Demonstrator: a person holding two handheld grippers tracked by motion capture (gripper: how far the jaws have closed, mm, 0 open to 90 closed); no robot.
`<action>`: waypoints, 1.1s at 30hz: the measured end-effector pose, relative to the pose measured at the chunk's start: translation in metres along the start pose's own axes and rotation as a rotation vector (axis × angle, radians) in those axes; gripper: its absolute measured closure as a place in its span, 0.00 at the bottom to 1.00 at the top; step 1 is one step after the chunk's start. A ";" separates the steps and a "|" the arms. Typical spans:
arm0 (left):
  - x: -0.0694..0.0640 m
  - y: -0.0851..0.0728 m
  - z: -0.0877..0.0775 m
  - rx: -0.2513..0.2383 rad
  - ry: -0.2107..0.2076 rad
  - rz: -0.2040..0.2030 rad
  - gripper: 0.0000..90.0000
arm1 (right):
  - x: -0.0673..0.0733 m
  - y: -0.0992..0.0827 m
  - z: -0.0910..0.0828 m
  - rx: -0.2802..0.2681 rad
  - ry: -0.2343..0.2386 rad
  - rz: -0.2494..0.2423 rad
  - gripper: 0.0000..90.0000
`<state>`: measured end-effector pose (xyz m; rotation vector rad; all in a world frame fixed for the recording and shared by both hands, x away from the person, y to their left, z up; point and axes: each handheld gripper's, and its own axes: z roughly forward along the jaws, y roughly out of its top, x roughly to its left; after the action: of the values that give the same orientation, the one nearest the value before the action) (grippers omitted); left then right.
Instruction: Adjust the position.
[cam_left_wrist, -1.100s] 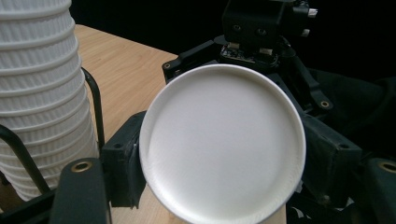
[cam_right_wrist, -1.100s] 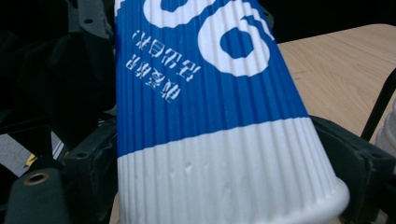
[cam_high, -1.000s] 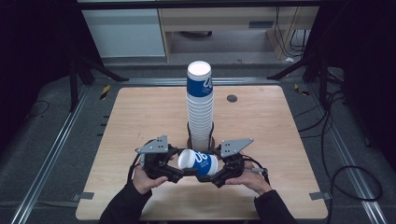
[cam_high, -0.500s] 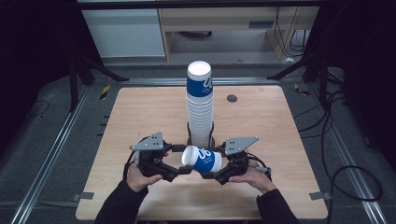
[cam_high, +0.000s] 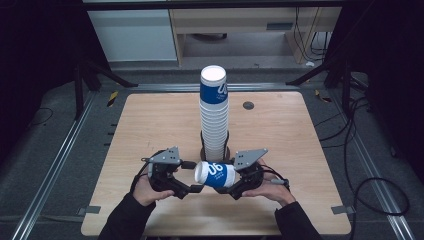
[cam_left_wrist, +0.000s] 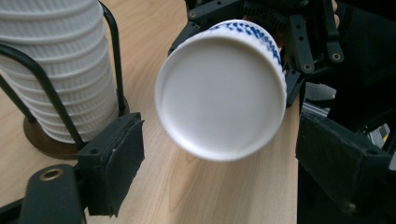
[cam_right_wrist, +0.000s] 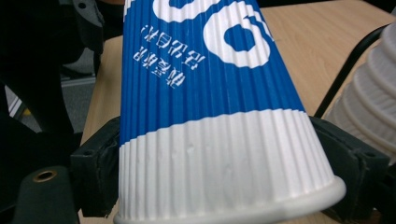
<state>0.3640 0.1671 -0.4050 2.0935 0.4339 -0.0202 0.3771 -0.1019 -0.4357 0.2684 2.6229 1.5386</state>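
Near the front edge of the worktop (cam_high: 150, 125), the right claw (cam_high: 239, 181) grips a blue-and-white paper cup (cam_high: 216, 174) lying sideways above the wood, its pads pressing the ribbed wall by the rim. Its base faces the left claw (cam_high: 192, 189), whose jaws have just been opening and stand wide, seemingly clear of it. Behind stands the tall cup stack (cam_high: 214, 115).

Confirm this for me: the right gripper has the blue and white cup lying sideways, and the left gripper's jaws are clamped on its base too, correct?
Not quite. The right gripper does hold the blue and white cup sideways, but the left gripper has just been opening its jaws: the left gripper view shows them standing wide, clear of the cup's base on both sides.
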 end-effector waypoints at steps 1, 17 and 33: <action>0.000 -0.001 0.002 0.008 -0.003 0.001 0.17 | 0.001 0.000 0.002 0.010 0.004 -0.008 0.17; 0.002 -0.007 0.017 0.077 -0.036 0.009 0.27 | 0.008 0.001 0.018 0.092 0.017 -0.065 0.17; 0.003 -0.007 0.012 0.054 -0.023 0.024 0.30 | 0.006 0.002 0.013 0.049 0.005 -0.023 0.10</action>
<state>0.3665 0.1617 -0.4175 2.1493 0.3978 -0.0424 0.3740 -0.0883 -0.4402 0.2366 2.6604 1.4721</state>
